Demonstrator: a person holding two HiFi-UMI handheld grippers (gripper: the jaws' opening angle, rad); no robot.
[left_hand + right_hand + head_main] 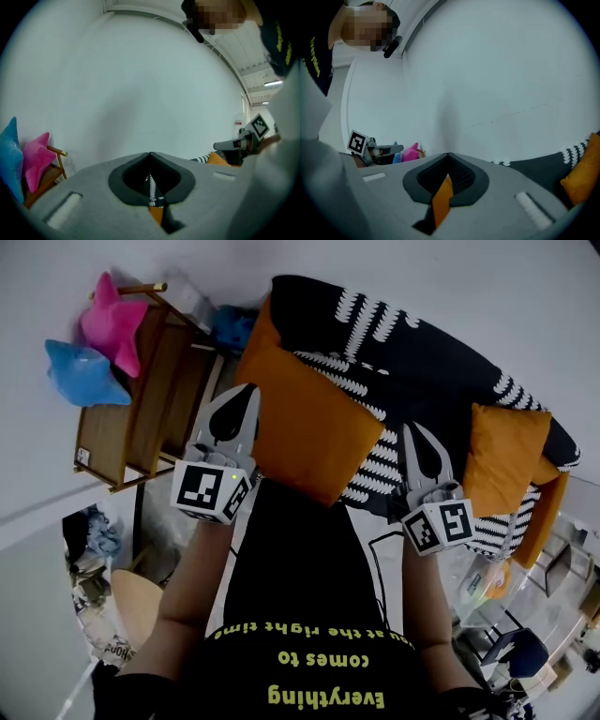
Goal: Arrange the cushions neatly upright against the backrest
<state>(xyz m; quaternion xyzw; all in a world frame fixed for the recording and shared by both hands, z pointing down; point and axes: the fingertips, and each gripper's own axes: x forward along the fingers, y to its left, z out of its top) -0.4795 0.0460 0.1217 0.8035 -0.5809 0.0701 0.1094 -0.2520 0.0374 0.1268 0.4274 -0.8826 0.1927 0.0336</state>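
A large orange cushion [309, 427] lies tilted on the left part of the sofa [422, 362], which has a black cover with white marks. A second orange cushion [502, 457] leans at the sofa's right end, and a third [546, 517] lies past it. My left gripper [249, 390] is shut at the big cushion's left edge. My right gripper [411, 427] is shut just off its right corner. In both gripper views the jaws [150, 153] [448, 154] meet and point at the white wall. Orange fabric shows only through the gap below the tips.
A wooden rack [150, 399] stands left of the sofa, with a pink star plush [111, 320] and a blue one [80, 373] beside it. A blue plush [230, 326] sits between rack and sofa. Chairs and clutter [525, 643] fill the lower right.
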